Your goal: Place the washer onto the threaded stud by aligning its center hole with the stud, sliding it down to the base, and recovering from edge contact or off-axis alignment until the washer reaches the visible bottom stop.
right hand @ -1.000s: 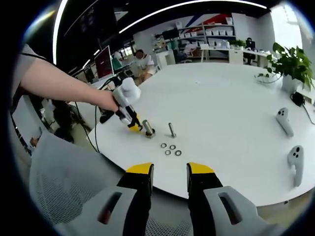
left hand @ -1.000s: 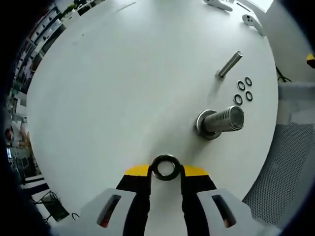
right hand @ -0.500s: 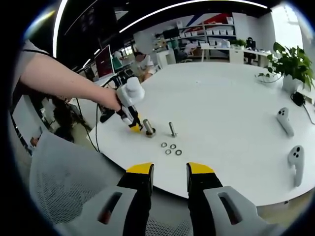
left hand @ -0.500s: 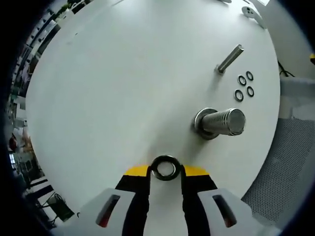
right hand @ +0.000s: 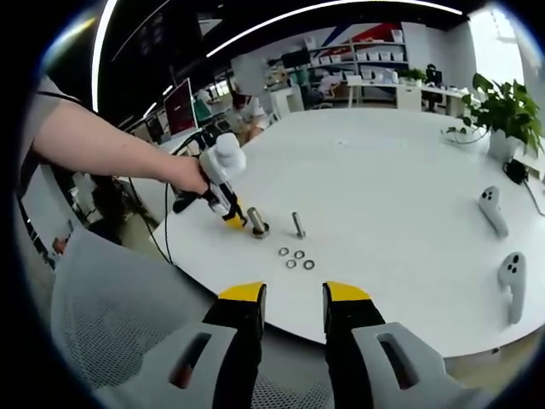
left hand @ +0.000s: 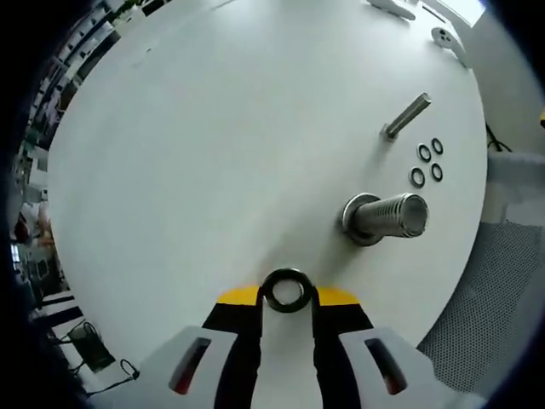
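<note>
The left claw (left hand: 287, 294) pinches a small dark metal ring washer (left hand: 286, 290) by its rim; it looks light, stiff and slippery, so an edge grip suits. Ahead to the right stands the thick threaded steel stud (left hand: 387, 216), apart from the washer, near the white round surface (left hand: 213, 145) edge. Right claw (right hand: 294, 298) hangs narrowly parted, apparently empty.

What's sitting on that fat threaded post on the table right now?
Nothing sits on the threaded stud: its top is bare and only its own flange rings the base. The washer is gripped in the left gripper, off to one side. The stud's far side is hidden.
</note>
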Demonstrator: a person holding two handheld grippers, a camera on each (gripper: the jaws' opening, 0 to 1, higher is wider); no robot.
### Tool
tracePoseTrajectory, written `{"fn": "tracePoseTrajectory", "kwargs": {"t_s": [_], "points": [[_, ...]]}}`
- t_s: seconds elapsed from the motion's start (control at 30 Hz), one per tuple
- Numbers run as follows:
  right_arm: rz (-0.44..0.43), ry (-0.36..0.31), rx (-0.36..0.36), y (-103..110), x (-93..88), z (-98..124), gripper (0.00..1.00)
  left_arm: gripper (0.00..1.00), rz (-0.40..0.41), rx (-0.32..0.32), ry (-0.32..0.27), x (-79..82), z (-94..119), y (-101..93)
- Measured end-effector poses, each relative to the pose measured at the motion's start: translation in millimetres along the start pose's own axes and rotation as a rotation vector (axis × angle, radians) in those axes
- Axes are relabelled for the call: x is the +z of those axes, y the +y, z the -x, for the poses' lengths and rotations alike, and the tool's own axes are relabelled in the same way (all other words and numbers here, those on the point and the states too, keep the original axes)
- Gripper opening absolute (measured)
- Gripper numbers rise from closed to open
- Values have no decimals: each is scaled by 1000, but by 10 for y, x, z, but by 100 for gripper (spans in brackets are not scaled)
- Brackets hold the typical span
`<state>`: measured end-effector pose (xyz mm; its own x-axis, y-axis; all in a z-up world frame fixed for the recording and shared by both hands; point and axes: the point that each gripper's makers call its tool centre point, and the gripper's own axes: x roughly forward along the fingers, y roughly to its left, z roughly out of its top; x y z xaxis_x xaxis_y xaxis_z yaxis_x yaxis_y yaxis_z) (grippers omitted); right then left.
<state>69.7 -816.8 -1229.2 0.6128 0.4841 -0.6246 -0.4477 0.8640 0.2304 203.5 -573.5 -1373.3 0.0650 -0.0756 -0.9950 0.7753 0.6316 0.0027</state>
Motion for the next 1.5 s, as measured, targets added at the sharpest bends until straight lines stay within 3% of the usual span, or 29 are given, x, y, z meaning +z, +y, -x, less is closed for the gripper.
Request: {"fn": "tracePoseTrajectory", "kwargs": {"t_s": [0.23, 0.53, 0.6, 0.77, 0.9, 1.07, 1.3, 1.5], "points": [[4, 0, 3, 5, 2, -1, 29, 19, -31, -9, -16, -51, 45, -55], [0, -4, 5, 6, 12, -3, 29, 19, -33, -25, -136, 201, 353, -125], [-3, -5, 5, 5, 11, -4, 29, 19, -36, -25, -185, 283, 457, -159], [-2, -4, 4, 2, 12, -5, 29, 19, -101, -16, -199, 323, 627, -247], [-1, 0, 5, 4, 5, -6, 29, 19, -137, -15, -225, 453, 754, -296], [5, 5, 10, 14, -1, -9, 28, 19, -181, -18, -219, 584, 826, -380], [1, 3, 6, 8, -1, -5, 28, 19, -265, -26, -153, 570, 717, -491], [-2, -2, 4, 3, 4, -3, 28, 19, -289, -37, -128, 566, 665, -581]]}}
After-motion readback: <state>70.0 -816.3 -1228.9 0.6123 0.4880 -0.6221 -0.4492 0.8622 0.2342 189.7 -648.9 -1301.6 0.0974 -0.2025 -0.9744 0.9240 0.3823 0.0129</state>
